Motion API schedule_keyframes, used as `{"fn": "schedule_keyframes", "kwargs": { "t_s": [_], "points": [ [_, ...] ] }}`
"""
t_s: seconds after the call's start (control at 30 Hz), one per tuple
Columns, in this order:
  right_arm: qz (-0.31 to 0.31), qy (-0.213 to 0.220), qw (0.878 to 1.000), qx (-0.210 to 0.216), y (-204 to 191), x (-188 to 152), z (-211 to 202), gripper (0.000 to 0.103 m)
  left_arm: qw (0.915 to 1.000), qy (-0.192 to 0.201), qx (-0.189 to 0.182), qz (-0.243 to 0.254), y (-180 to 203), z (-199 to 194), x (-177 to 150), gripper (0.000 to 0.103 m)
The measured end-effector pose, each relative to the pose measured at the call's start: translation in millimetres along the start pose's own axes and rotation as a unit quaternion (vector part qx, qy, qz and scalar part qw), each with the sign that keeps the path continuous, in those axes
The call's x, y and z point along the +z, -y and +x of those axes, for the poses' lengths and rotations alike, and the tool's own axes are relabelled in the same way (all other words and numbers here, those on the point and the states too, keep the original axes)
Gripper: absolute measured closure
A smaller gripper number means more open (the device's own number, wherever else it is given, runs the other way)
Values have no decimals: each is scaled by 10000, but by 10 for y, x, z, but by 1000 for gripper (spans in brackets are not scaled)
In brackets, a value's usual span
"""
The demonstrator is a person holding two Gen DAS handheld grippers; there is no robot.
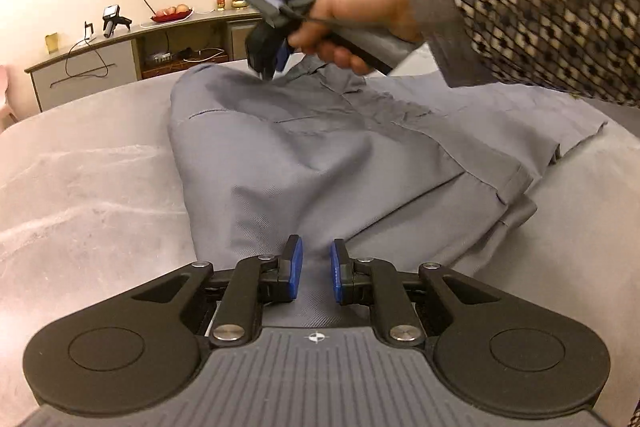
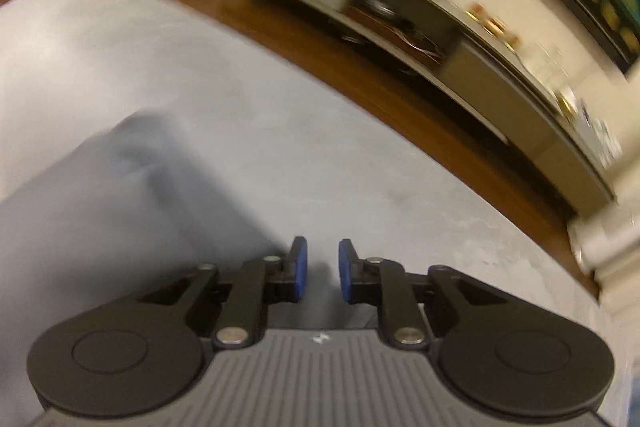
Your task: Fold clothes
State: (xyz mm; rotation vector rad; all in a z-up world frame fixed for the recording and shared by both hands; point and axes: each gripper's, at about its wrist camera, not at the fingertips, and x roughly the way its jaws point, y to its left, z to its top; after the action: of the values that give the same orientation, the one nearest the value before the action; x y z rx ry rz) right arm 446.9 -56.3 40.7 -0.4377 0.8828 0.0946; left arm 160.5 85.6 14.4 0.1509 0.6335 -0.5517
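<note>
The grey garment (image 1: 320, 155) lay spread on the pale bed (image 1: 80, 179) — soft, light, floppy cloth, probably best pinched at hems or corners. The left gripper (image 1: 316, 273) pinched a fold; the right gripper (image 2: 322, 273) stood slightly spread, empty. Only the left view showed the right gripper's hand (image 1: 360, 23) near the garment's far edge — the right view was blurred.

Matt grey twill garment (image 1: 320, 155) on a soft, napped cover (image 1: 100, 179) — floor (image 2: 320, 43) glossy wood.

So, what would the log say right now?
left gripper: pinching grey garment | right gripper: open, empty, at far edge | fold: unfinished
</note>
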Motion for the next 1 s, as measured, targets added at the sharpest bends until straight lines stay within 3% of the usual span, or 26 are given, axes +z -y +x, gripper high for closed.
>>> {"fn": "schedule_keyframes", "kwargs": {
  "t_s": [0.07,0.13,0.2,0.27,0.33,0.37,0.4,0.47,0.53,0.6,0.63,0.7,0.77,0.83,0.9,1.0],
  "points": [
    [531,255,9982,73,148,60,-205,87,9999,64,-94,-65,-15,-60,8,87],
    [870,538,9933,535,164,76,-481,87,9989,301,-306,-170,-45,-164,30,87],
    [789,598,9885,1147,21,40,-701,87,9964,610,-455,-371,-107,-242,53,87],
    [366,346,9890,1388,-233,39,-689,89,9946,569,-483,-721,-225,-226,55,87],
    [-35,-104,9917,1283,-454,45,-471,88,9947,192,-419,-917,-291,-116,25,88],
    [-130,-10,9934,1144,-493,74,-393,86,9948,104,-412,-922,-295,-99,7,88],
    [-217,66,9946,1011,-531,106,-321,87,9952,105,-400,-888,-278,-116,0,88],
    [-189,-211,9954,917,-559,233,-304,88,9955,193,-419,-824,-242,-194,3,88],
    [-343,-59,9966,742,-512,225,-501,88,9933,532,-506,-891,-265,-335,22,88],
    [-290,540,9961,630,-297,65,-829,88,9871,965,-644,-1104,-327,-483,44,88],
    [-98,744,9942,777,-180,-79,-1047,88,9846,1054,-650,-1234,-361,-500,54,88],
    [182,830,9904,1087,-29,-523,-1337,88,9851,895,-518,-1374,-382,-415,54,88],
    [454,900,9852,1389,115,-966,-1616,88,9881,498,-342,-1415,-330,-259,39,88],
    [522,578,9860,1474,80,-1391,-1573,88,9890,311,-247,-1426,-260,-198,47,88],
    [448,250,9909,1246,73,-1663,-1369,87,9892,230,-191,-1434,-206,-209,60,88],
    [553,583,9903,1135,89,-1843,-1395,81,9889,313,-98,-1448,-208,-275,69,88]
  ]
}}
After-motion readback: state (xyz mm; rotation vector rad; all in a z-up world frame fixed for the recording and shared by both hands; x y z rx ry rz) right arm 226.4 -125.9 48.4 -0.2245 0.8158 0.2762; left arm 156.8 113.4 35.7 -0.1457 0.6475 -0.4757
